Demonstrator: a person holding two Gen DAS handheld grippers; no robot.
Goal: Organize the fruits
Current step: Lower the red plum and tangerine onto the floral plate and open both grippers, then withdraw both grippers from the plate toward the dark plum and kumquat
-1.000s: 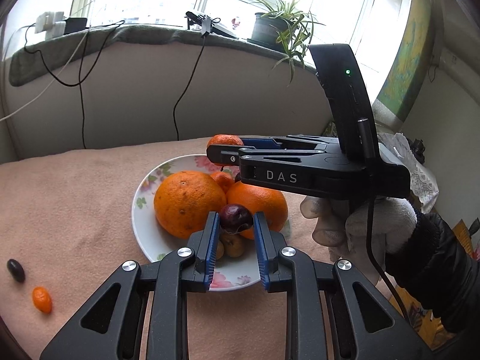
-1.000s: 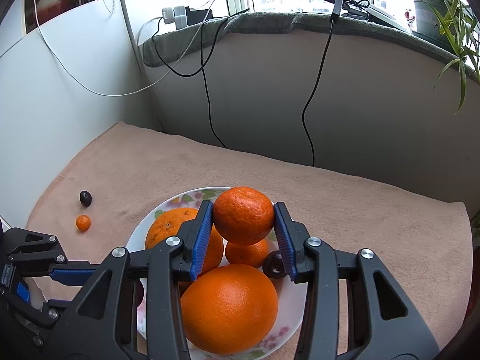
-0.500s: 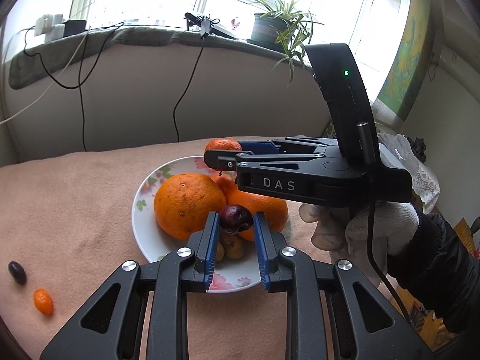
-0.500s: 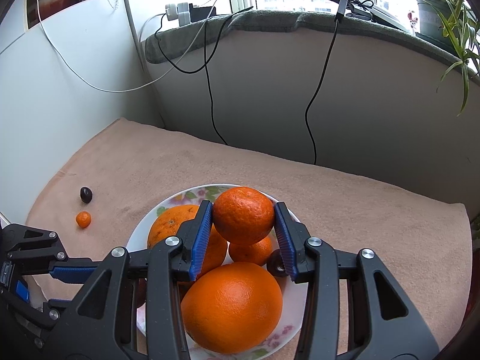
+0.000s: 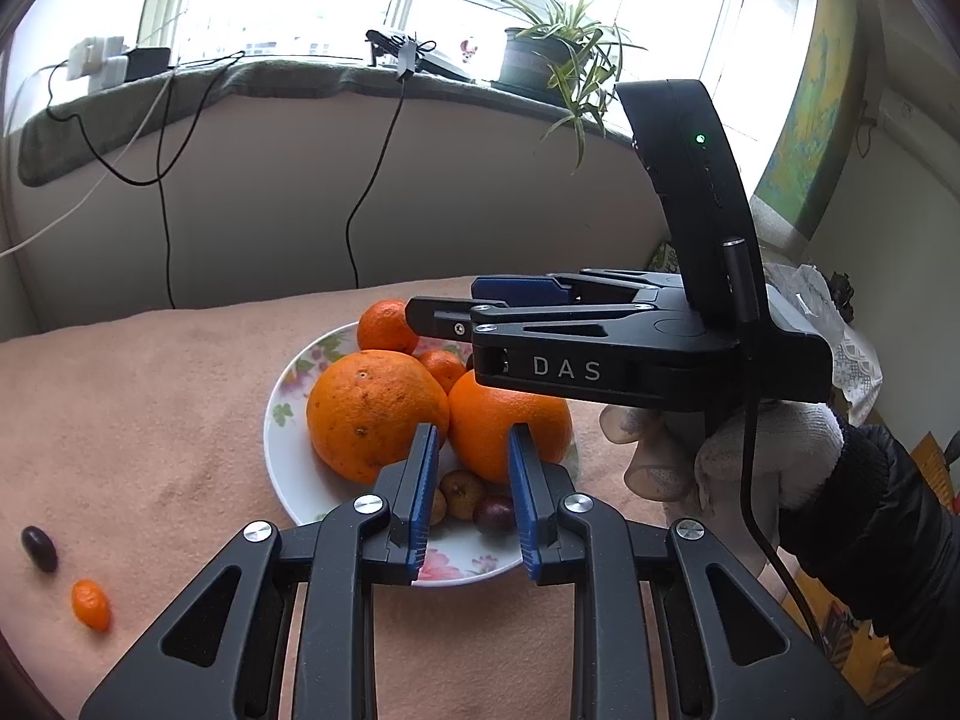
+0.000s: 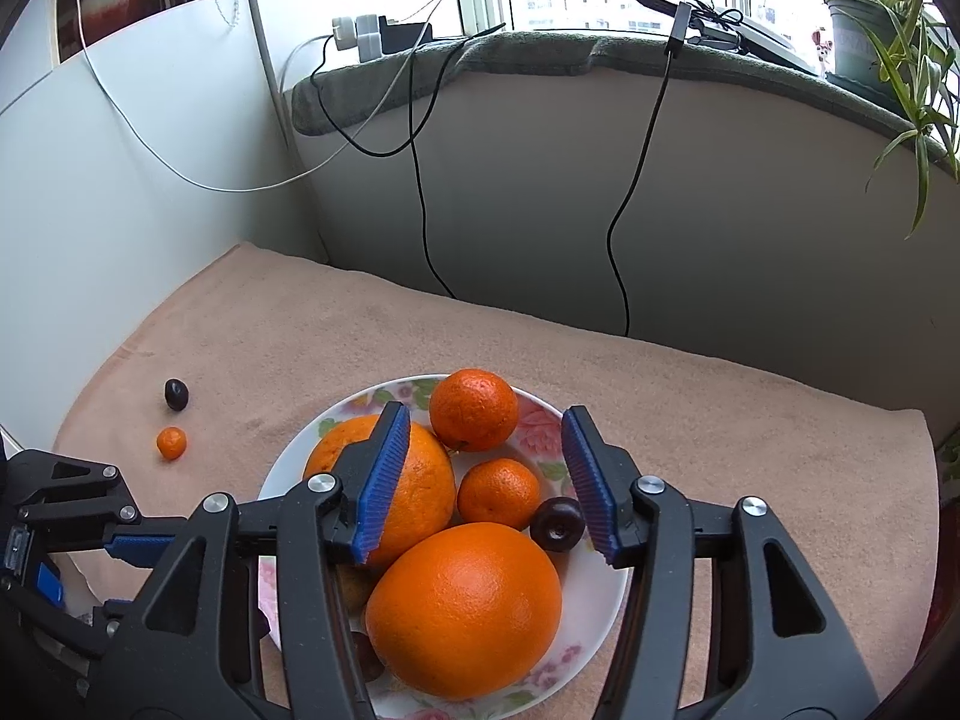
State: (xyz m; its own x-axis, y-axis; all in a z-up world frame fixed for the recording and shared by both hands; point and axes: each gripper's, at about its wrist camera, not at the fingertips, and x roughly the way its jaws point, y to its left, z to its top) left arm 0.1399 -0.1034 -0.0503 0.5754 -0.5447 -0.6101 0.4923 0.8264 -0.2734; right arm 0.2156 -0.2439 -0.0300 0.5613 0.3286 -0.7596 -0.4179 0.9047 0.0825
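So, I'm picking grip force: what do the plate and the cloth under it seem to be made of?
The plate looks like glazed ceramic or porcelain: white, glossy, with a printed flower pattern on the rim; melamine cannot be ruled out. The cloth looks like a soft, matte, napped textile, perhaps fleece or towelling: pinkish, fuzzy, no shine.
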